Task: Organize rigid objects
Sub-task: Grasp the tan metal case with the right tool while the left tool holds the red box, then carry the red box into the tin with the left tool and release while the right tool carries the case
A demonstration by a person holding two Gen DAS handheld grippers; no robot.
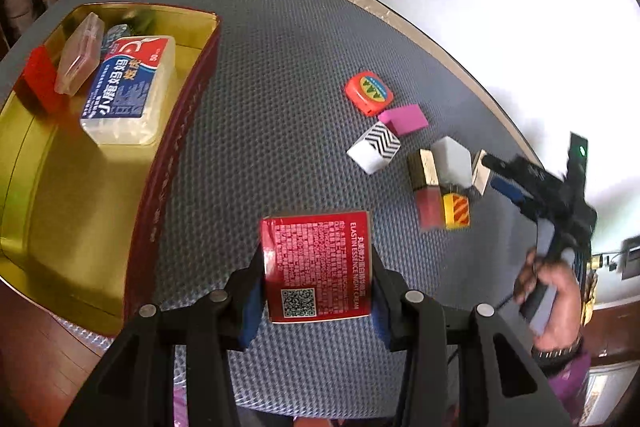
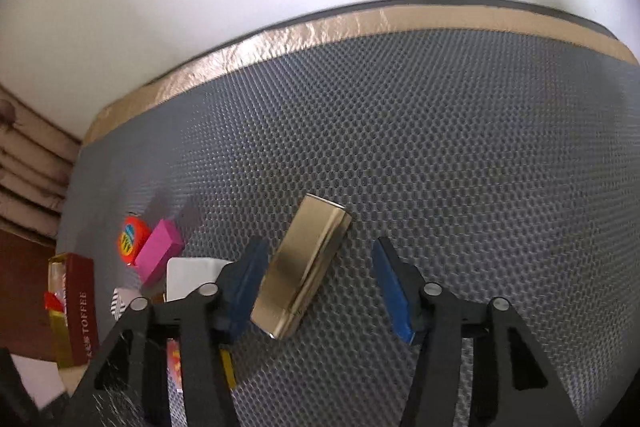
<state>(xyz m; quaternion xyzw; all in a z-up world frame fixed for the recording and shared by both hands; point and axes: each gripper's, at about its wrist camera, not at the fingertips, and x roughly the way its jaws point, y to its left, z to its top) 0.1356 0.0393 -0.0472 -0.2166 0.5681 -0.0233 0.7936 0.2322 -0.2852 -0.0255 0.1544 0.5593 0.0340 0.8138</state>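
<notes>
Left wrist view: your left claw [image 1: 318, 291] pinches a red night-cream box [image 1: 318, 263] between its blue pads, one pad flat on each side, and holds it clear above the grey honeycomb mat [image 1: 280, 87] that covers the tabletop. To the left stands an open gold-lined tin [image 1: 100, 187] with dark red walls; inside it lie a dental-floss box [image 1: 128, 91], a clear plastic case [image 1: 80, 55] and a red block [image 1: 38, 79]. To the right, on the mat, a loose cluster of small items sits close together: an orange tape measure [image 1: 368, 91], a pink block [image 1: 404, 119], a zigzag-patterned white box [image 1: 374, 147], a white box [image 1: 452, 159] and a yellow striped cube [image 1: 456, 211]. At the far right your right hand [image 1: 554, 303] grips the other tool.

Right wrist view: your right claw [image 2: 320, 283] stands spread around a gold rectangular box [image 2: 302, 267] lying tilted on the mat. The left pad [image 2: 248, 279] is at or just beside the box edge; the right pad stands well apart from it, so the box is not clamped. The same cluster sits at lower left.
</notes>
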